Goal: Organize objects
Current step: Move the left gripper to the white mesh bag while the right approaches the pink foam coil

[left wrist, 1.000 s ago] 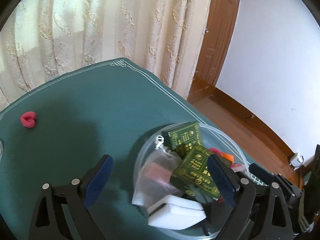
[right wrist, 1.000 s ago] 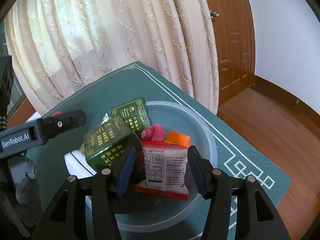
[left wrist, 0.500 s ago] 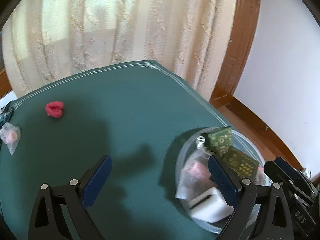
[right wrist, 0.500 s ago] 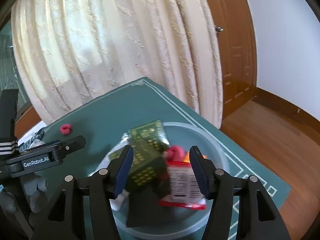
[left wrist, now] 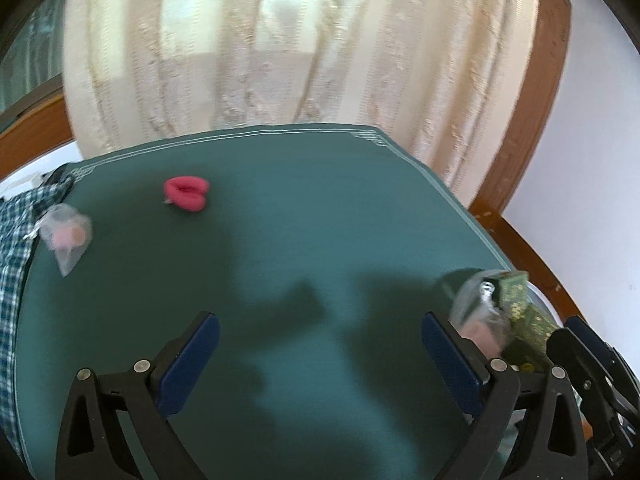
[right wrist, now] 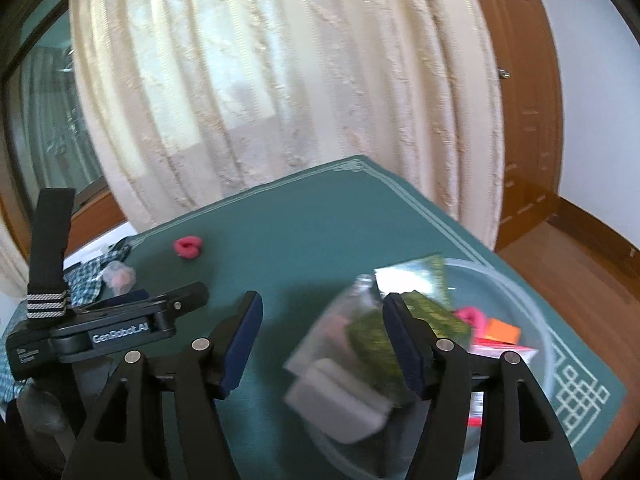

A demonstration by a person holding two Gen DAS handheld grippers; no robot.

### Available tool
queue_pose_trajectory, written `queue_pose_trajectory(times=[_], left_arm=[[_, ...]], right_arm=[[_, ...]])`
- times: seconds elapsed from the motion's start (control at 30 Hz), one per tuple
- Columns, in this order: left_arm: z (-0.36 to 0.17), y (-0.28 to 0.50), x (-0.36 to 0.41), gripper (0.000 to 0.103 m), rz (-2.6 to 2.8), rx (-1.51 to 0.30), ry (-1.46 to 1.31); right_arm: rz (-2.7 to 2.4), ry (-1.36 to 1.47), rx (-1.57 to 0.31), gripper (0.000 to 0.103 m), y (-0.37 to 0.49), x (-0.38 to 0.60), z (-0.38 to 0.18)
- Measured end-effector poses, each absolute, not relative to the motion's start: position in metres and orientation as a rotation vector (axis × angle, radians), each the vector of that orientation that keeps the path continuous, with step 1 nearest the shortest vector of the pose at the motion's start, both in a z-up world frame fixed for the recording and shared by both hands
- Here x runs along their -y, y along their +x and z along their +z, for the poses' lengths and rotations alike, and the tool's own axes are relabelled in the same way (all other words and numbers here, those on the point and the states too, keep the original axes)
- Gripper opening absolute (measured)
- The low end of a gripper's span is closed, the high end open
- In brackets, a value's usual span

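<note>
Daylight through the backlit curtain [left wrist: 288, 52]; dark shadows on green tablecloth [left wrist: 320, 208]; motion blur throughout, fisheye bending and vignetted corners.

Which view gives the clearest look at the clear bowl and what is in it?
The right wrist view: most of the bowl's rim and its contents show, though blurred. The left wrist view catches only its near edge at the frame's right, partly behind the hand-held gripper.

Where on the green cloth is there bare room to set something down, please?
The broad middle of the green cloth, between the pink roll and the clear bowl, is bare. The bowl is crowded; the small mesh pouch and checked cloth fill the left edge.
</note>
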State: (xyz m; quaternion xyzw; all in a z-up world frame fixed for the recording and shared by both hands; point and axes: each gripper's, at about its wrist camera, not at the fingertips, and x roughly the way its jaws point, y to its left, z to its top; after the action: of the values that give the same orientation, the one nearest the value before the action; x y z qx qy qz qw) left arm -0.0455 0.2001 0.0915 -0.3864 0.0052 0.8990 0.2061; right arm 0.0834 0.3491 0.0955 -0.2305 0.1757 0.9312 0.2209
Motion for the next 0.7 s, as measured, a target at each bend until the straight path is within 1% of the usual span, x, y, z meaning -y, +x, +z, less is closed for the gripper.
queue_pose_trajectory(times=[0.3, 0.7], left_arm=[[0.08, -0.062, -0.14, 0.103, 2.618, 0.036, -1.115], [0.065, -0.095, -0.053, 0.103, 2.751, 0.156, -1.184]], right_arm=[[2.655, -0.719, -0.489, 0.068, 0.042, -0.317, 0.088], [2.687, -0.9, -0.569, 0.068, -0.022, -0.292, 0.061]])
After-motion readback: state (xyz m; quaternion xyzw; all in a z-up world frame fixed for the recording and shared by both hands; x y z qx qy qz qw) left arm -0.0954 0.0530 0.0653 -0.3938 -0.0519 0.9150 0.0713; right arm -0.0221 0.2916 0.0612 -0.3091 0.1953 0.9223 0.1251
